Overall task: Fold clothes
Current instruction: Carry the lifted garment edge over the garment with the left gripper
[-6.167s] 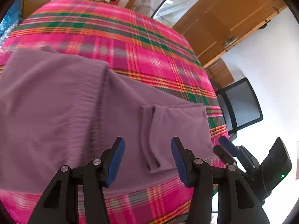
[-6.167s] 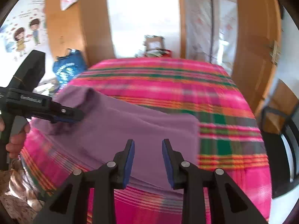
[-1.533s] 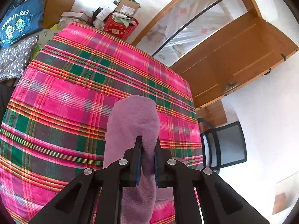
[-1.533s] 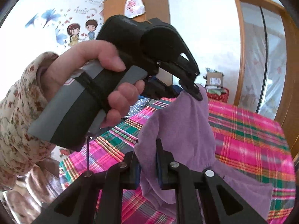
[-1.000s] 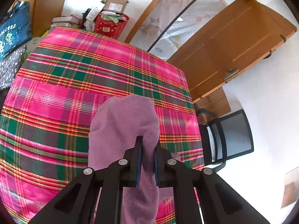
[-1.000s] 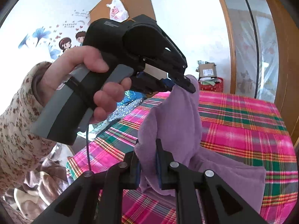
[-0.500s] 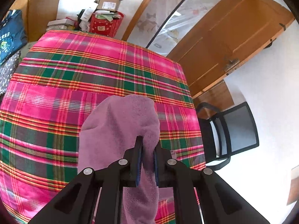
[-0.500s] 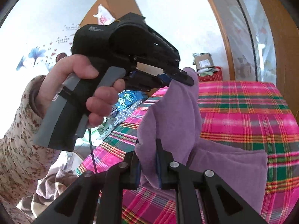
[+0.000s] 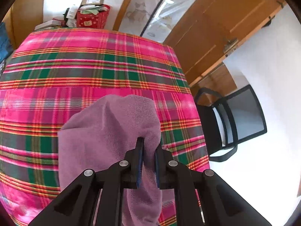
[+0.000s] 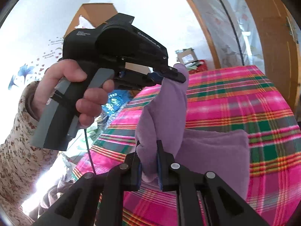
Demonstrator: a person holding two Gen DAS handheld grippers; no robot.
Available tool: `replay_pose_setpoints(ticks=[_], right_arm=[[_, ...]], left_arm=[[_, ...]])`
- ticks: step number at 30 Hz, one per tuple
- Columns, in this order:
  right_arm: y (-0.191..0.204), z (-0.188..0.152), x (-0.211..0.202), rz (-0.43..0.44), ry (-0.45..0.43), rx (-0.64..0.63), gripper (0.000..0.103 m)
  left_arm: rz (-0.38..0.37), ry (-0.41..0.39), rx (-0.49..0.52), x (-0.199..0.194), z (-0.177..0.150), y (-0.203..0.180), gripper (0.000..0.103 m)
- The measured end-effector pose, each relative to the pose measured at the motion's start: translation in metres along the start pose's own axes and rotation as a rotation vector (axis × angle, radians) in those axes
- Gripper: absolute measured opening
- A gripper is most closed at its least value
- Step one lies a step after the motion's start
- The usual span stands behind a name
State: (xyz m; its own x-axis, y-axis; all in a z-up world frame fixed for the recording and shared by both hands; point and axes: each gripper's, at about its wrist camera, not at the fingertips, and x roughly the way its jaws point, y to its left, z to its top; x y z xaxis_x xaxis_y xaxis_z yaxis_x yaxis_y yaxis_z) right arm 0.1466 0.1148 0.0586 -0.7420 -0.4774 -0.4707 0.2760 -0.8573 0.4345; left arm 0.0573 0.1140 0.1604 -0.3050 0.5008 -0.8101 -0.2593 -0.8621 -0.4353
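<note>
A purple fleece garment (image 9: 105, 131) hangs lifted over the pink plaid table (image 9: 75, 71). My left gripper (image 9: 148, 146) is shut on its upper edge. In the right wrist view the same left gripper (image 10: 169, 75) pinches the top of the purple garment (image 10: 165, 113), held by a hand. My right gripper (image 10: 148, 150) is shut on a lower fold of it. The garment's rest (image 10: 216, 150) lies folded on the plaid cloth (image 10: 244, 98).
A black office chair (image 9: 235, 120) stands right of the table, by a wooden door (image 9: 216, 28). A red basket with boxes (image 9: 92, 17) is behind the table's far edge. Clothes lie on the floor at left (image 10: 56, 184).
Both grippers closed on the purple garment and lifted it off the table. Over the last second they have carried it a little further over the table.
</note>
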Motion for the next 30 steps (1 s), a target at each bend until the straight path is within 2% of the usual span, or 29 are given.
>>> replay_pose_setpoints(ticks=[9, 30], right_arm=[[-0.035, -0.013, -0.004, -0.026, 0.006, 0.075, 0.013], [-0.081, -0.035, -0.021, -0.078, 0.017, 0.161, 0.013]], left_arm=[[0.023, 0.047, 0.026, 0.034, -0.003, -0.016, 0.011], [0.052, 0.161, 0.06, 0.099, -0.006, -0.042, 0.012]])
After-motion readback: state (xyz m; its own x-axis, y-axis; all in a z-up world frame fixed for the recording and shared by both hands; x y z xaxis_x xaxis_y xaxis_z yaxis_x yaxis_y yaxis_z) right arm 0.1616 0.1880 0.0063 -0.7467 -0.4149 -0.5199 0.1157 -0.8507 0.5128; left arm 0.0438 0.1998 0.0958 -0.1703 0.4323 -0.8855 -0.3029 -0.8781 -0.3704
